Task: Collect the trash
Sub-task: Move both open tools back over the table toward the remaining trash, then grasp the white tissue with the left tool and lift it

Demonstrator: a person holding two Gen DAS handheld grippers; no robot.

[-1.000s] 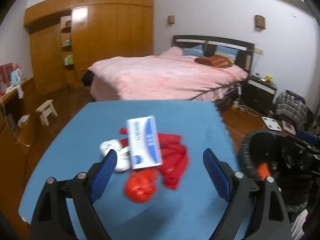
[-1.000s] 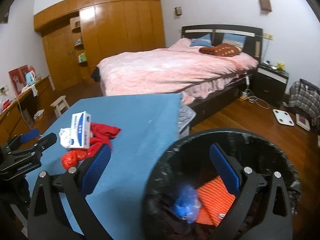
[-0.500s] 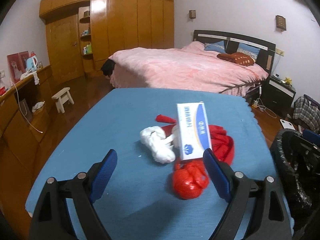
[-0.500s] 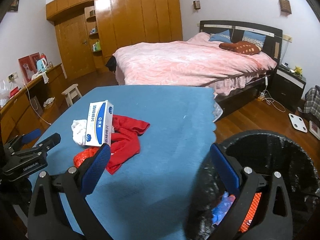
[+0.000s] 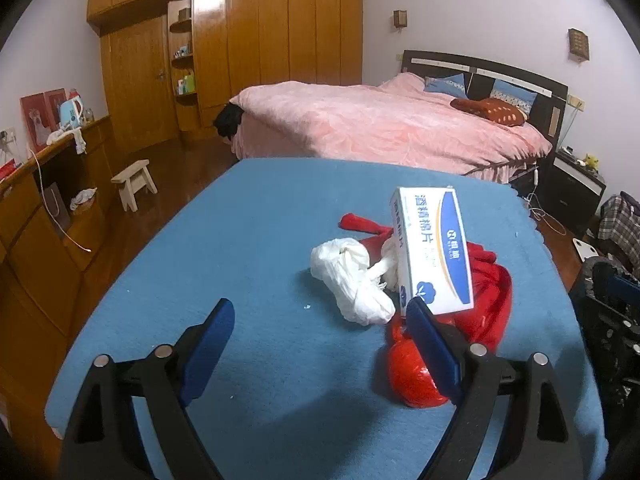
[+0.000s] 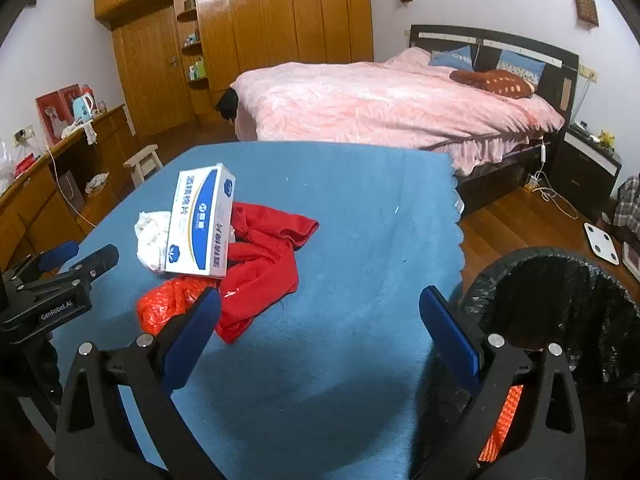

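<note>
On the blue table (image 5: 248, 240) lies a pile: a white and blue box (image 5: 434, 248), a crumpled white bag (image 5: 352, 280), a red cloth (image 5: 490, 292) and a red plastic ball (image 5: 412, 376). My left gripper (image 5: 320, 332) hangs open just short of the pile, with nothing between its fingers. In the right wrist view the box (image 6: 202, 226), the red cloth (image 6: 260, 264) and the red plastic (image 6: 168, 306) lie to the left. My right gripper (image 6: 320, 318) is open over bare table. The black-lined trash bin (image 6: 560, 292) stands at the table's right, with orange trash inside.
A pink bed (image 5: 384, 128) stands behind the table, with a wooden wardrobe (image 5: 248, 52) at the back. A wooden sideboard (image 5: 44, 200) and a small stool (image 5: 136, 184) are on the left. A dark nightstand (image 6: 588, 172) and cables stand right of the bed.
Both views have swung left. The pile now sits right of centre for the left gripper, and the bin has slid from under the right gripper to the right edge. Both grippers stayed open.
</note>
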